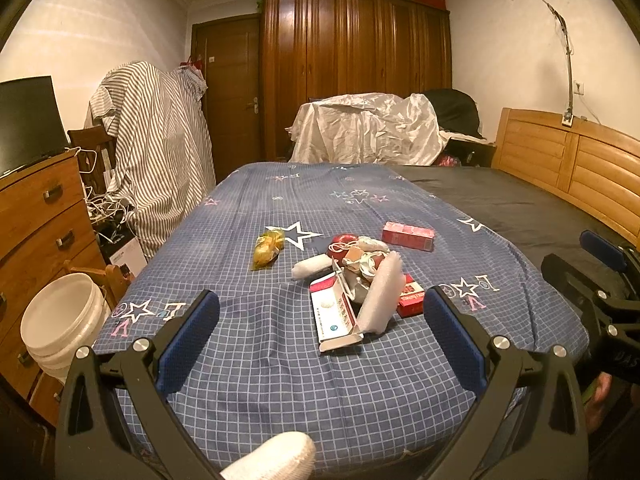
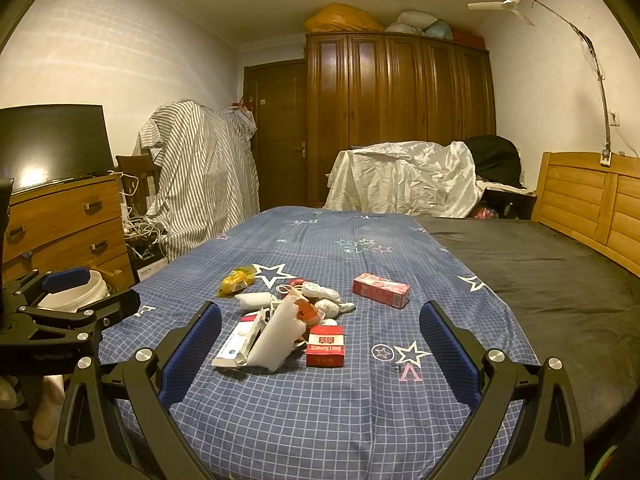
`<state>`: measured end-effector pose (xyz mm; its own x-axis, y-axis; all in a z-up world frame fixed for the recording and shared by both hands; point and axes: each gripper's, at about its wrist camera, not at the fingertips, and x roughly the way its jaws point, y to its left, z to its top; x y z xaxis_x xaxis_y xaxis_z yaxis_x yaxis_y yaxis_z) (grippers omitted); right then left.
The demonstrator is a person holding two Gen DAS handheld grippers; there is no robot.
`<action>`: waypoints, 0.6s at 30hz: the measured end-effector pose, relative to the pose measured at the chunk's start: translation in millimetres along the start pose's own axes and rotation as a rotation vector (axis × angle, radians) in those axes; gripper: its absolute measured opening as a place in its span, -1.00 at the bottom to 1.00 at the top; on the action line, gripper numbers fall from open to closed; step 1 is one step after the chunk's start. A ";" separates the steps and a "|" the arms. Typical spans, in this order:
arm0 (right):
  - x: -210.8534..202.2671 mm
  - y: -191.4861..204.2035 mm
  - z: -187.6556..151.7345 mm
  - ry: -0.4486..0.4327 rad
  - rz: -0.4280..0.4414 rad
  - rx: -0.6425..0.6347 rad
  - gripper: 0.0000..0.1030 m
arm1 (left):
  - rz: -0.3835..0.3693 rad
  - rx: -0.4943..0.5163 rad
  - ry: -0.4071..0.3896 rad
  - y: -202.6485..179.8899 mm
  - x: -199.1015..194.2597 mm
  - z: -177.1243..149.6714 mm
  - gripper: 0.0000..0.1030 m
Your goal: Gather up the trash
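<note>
A heap of trash lies on the blue checked bedspread [image 1: 280,360]: a long white and red box [image 1: 334,314], a red cigarette pack [image 1: 411,296], bubble wrap [image 1: 380,296], crumpled wrappers [image 1: 360,258], a yellow wrapper [image 1: 267,248] and a red carton [image 1: 408,235]. My left gripper [image 1: 320,324] is open and empty, just short of the heap. My right gripper [image 2: 320,334] is open and empty, facing the same heap, with the cigarette pack [image 2: 325,345], bubble wrap [image 2: 276,340] and red carton [image 2: 381,289] ahead. A white bucket [image 1: 60,324] stands on the floor at the left.
A wooden dresser [image 1: 36,220] with a monitor stands left of the bed. A striped cloth covers a chair [image 1: 160,152]. A wardrobe [image 1: 352,60] and a white-draped object [image 1: 368,128] are beyond the bed. The headboard [image 1: 568,160] is at right. A black sheet [image 1: 520,208] covers the bed's right side.
</note>
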<state>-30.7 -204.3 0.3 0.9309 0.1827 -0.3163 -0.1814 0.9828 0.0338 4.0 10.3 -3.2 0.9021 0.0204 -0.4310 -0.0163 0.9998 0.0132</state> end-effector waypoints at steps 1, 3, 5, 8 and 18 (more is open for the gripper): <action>-0.4 -0.1 0.0 0.000 0.000 0.001 0.93 | -0.001 0.000 0.005 0.1 0.9 0.3 0.91; -1.0 0.5 0.2 0.001 0.002 0.001 0.93 | -0.003 -0.004 0.015 1.6 2.1 -0.6 0.91; 0.0 0.8 0.2 0.000 0.001 0.000 0.93 | -0.001 -0.008 0.020 0.5 3.6 0.4 0.91; 2.4 1.4 -0.6 0.004 0.002 0.000 0.93 | -0.001 -0.015 0.025 2.0 4.1 0.2 0.91; 3.7 2.1 0.1 0.006 0.011 0.000 0.93 | 0.002 -0.017 0.026 3.3 2.7 1.2 0.91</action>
<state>-27.6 -201.5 -0.7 0.9270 0.1931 -0.3215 -0.1915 0.9808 0.0368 6.9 13.6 -3.3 0.8903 0.0226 -0.4547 -0.0259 0.9997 -0.0011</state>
